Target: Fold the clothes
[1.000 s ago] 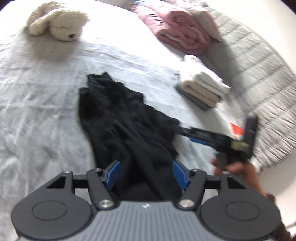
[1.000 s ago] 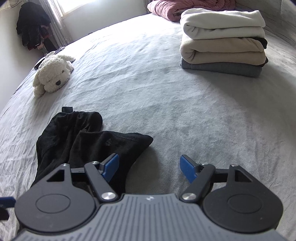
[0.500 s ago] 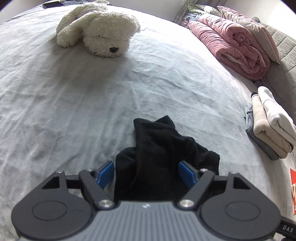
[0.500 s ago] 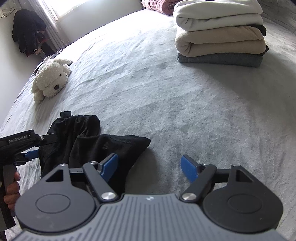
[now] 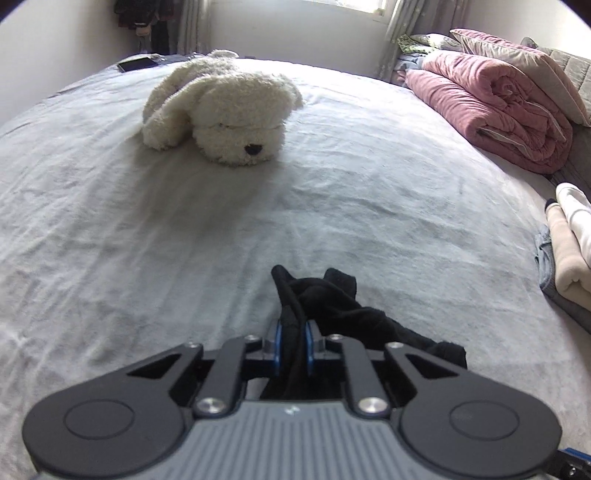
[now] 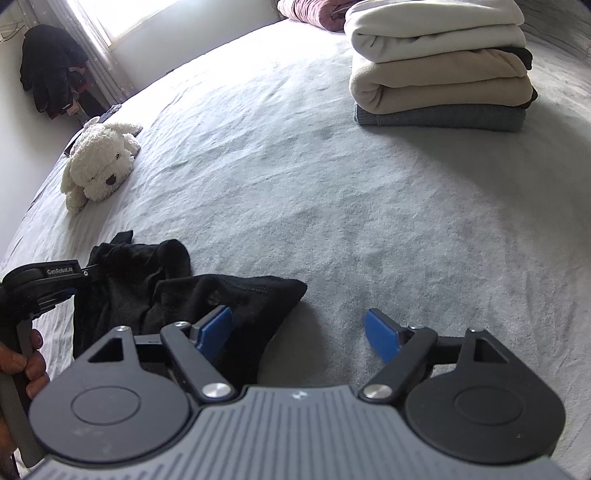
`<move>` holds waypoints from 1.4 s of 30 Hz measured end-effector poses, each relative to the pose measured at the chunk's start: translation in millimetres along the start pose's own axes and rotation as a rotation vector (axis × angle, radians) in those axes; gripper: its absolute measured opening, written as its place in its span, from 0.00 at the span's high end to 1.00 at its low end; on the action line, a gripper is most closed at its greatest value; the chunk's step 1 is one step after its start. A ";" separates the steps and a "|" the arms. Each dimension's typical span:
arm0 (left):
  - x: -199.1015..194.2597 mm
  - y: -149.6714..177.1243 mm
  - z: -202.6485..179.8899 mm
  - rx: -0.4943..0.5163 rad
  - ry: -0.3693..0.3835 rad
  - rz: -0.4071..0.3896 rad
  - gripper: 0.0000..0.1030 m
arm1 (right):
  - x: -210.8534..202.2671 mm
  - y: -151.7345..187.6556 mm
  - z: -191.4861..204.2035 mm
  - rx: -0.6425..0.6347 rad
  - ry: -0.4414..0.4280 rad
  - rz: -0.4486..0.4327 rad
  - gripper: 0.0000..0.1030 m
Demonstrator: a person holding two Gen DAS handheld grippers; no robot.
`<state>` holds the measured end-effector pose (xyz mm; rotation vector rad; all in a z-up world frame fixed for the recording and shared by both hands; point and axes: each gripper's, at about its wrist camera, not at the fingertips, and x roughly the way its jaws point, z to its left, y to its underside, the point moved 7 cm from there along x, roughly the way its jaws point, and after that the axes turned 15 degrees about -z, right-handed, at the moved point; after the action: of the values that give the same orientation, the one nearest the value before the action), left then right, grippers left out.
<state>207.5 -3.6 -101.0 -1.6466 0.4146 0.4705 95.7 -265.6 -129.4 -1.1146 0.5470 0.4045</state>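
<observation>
Black garment (image 6: 177, 295) lies crumpled at lower left on the grey bedsheet (image 6: 369, 221). Left gripper (image 5: 291, 338) is closing, its pads pinching a bunched edge. Right gripper (image 6: 299, 328) is spreading wider, empty, and should catch the near corner (image 6: 280, 291) before lifting evenly.

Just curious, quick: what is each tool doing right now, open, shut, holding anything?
Left tool: closing, pads pinching an edge of the black garment.
Right tool: open, easing wider, holding nothing, over the garment's corner.

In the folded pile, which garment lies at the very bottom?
The grey garment; the beige one and the white one lie on it.
</observation>
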 end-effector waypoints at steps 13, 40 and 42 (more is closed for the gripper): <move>-4.9 -19.7 136.6 -0.101 -0.257 -0.027 0.89 | -1.0 -1.7 7.7 0.044 -0.038 -0.014 0.20; -5.3 -31.4 139.3 0.110 0.005 -0.055 0.29 | 29.2 14.1 74.9 -0.193 -0.055 -0.080 0.41; 5.4 -27.9 132.1 0.156 0.052 -0.036 0.30 | 30.3 14.7 81.2 -0.201 -0.087 -0.086 0.45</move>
<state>218.0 131.0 -94.3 -1.5150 0.4484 0.3606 128.7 -184.1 -131.2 -1.3023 0.3858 0.4380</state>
